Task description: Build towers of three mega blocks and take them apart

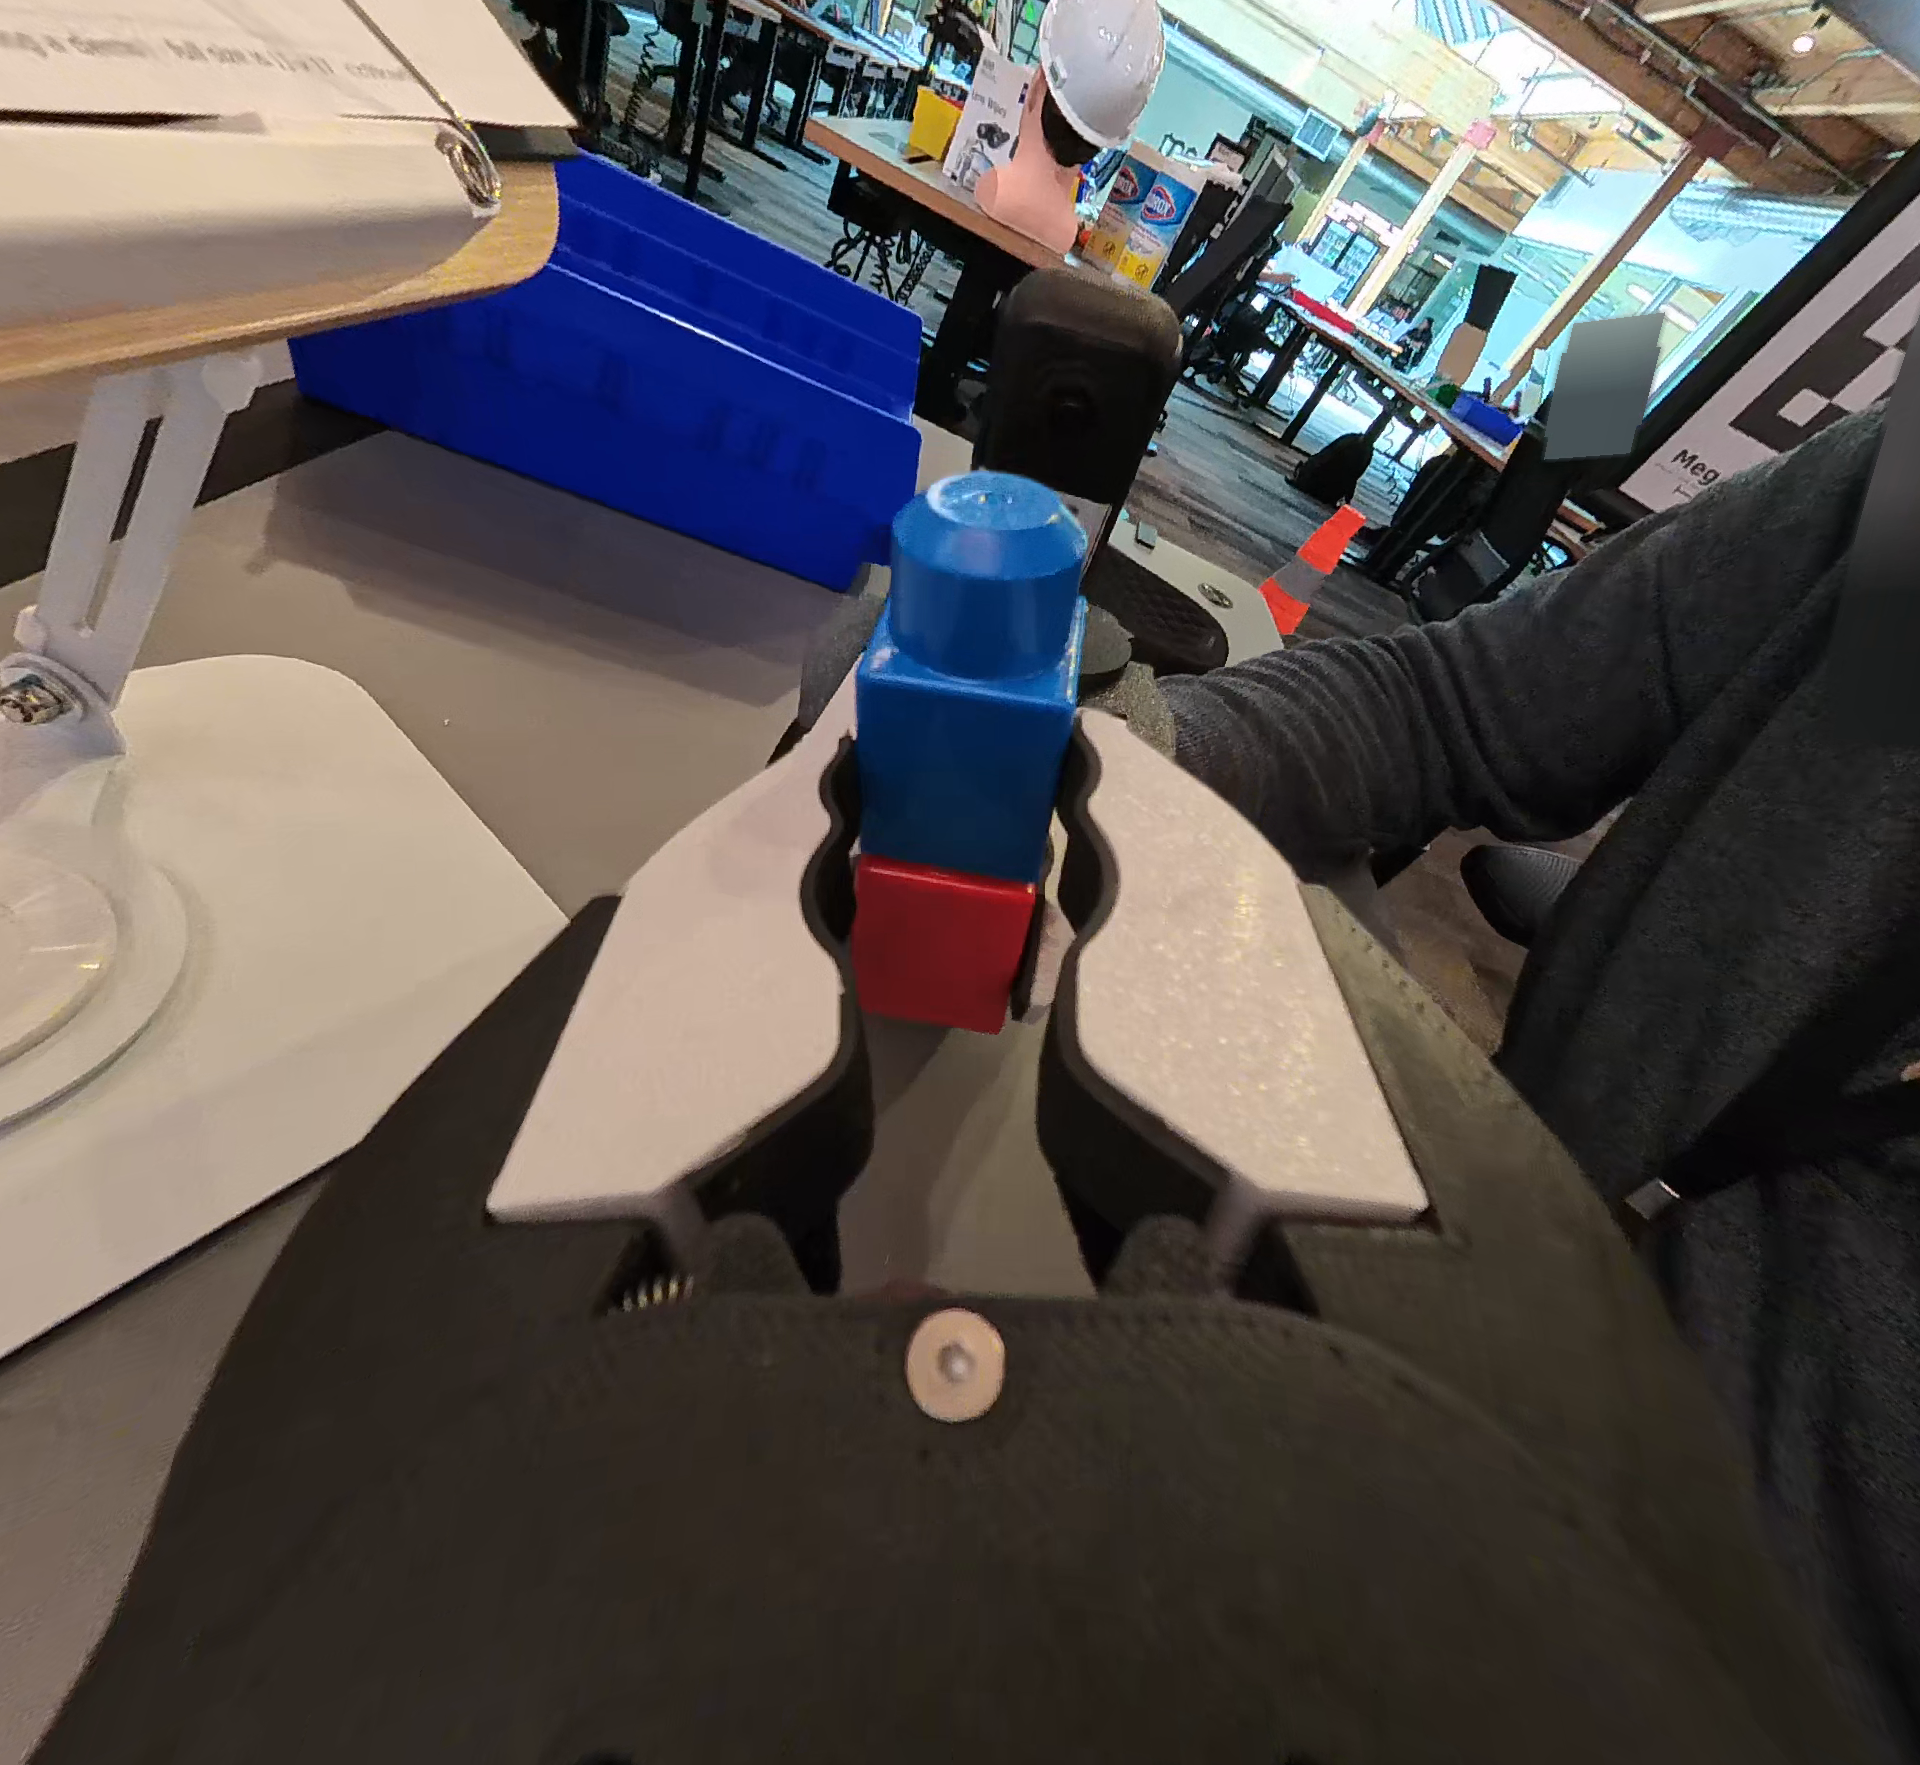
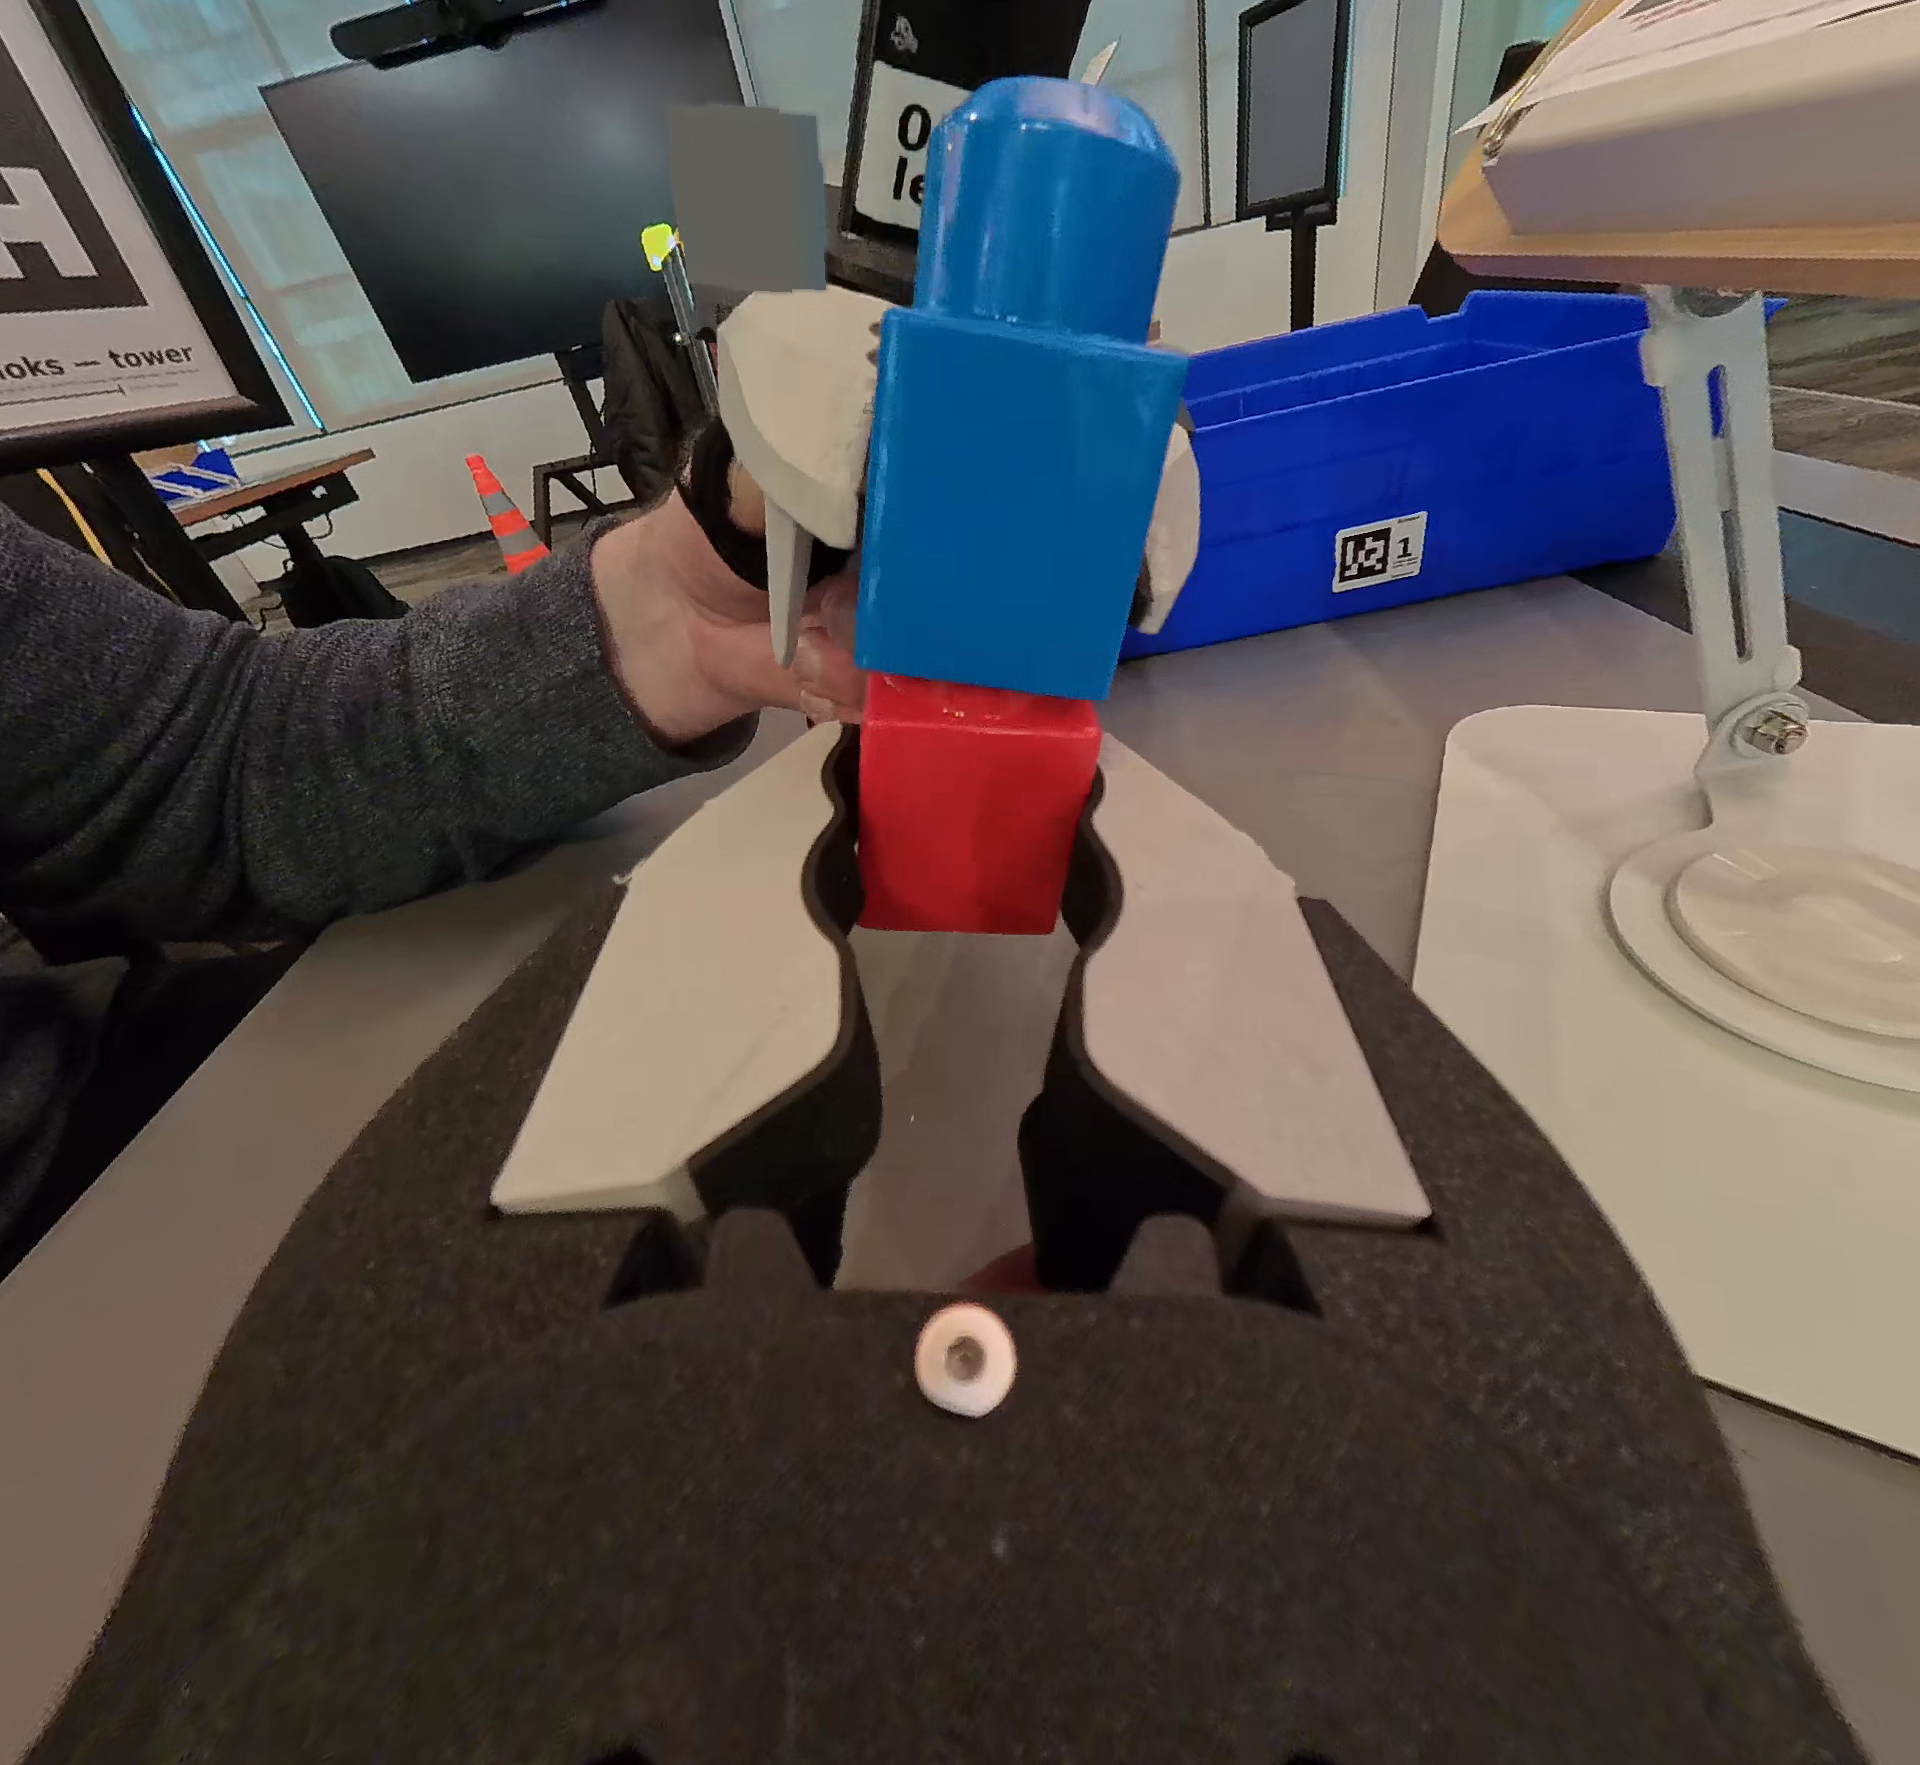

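Observation:
A blue mega block [image 1: 966, 759] sits stacked on a red mega block [image 1: 940, 946], held over the grey table. My left gripper [image 1: 961, 780] is shut on the blue block. In the right wrist view my right gripper [image 2: 966, 780] is shut on the red block [image 2: 971, 822], with the blue block [image 2: 1018, 489] above it. The left gripper [image 2: 1018, 468] shows there from the far side, its white fingers [image 2: 800, 427] clamping the blue block, held by a hand in a grey sleeve. The two blocks touch. No third block is in view.
A blue bin [image 1: 623, 365] stands at the back of the table and also shows in the right wrist view [image 2: 1455, 468]. A document stand with a white base [image 1: 260, 884] [image 2: 1662, 884] is beside it. A black camera on a post [image 1: 1081, 385] stands behind the blocks. About 5 centimetres separates my left fingertips from my right.

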